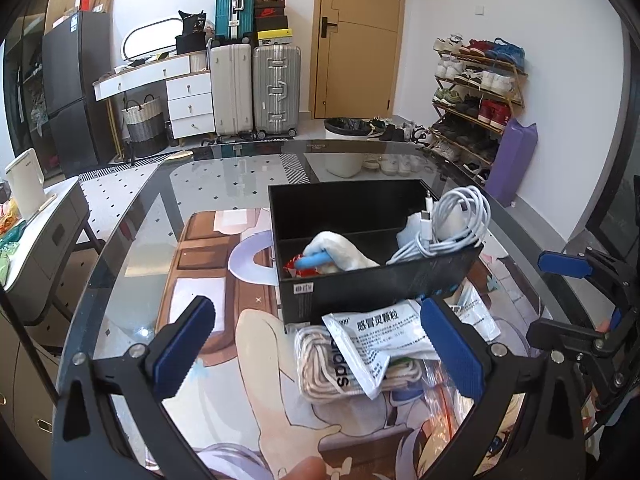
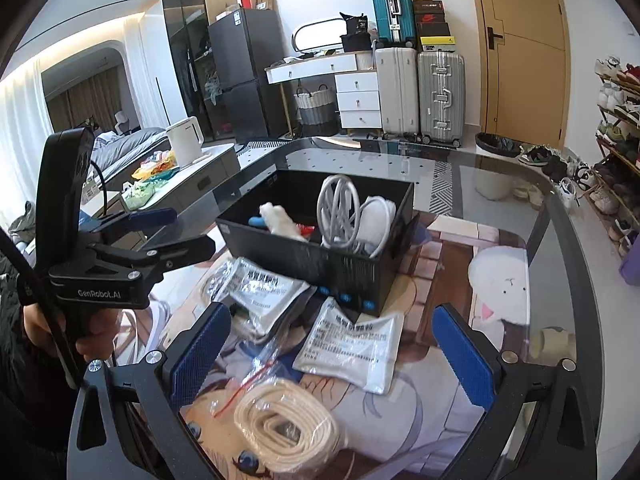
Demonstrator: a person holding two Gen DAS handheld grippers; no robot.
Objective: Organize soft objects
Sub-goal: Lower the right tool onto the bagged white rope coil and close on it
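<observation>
while right claw (image 2: 334,356) gapes, pouch (image 2: 352,346) lies between.

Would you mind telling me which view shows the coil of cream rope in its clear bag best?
The right wrist view: the cream rope coil lies whole and uncovered between the open right tongs. In the left wrist view, the coil is partly covered by a white medicine sachet.

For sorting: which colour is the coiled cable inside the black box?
White; the coiled cable shows best in the left wrist view.
</observation>
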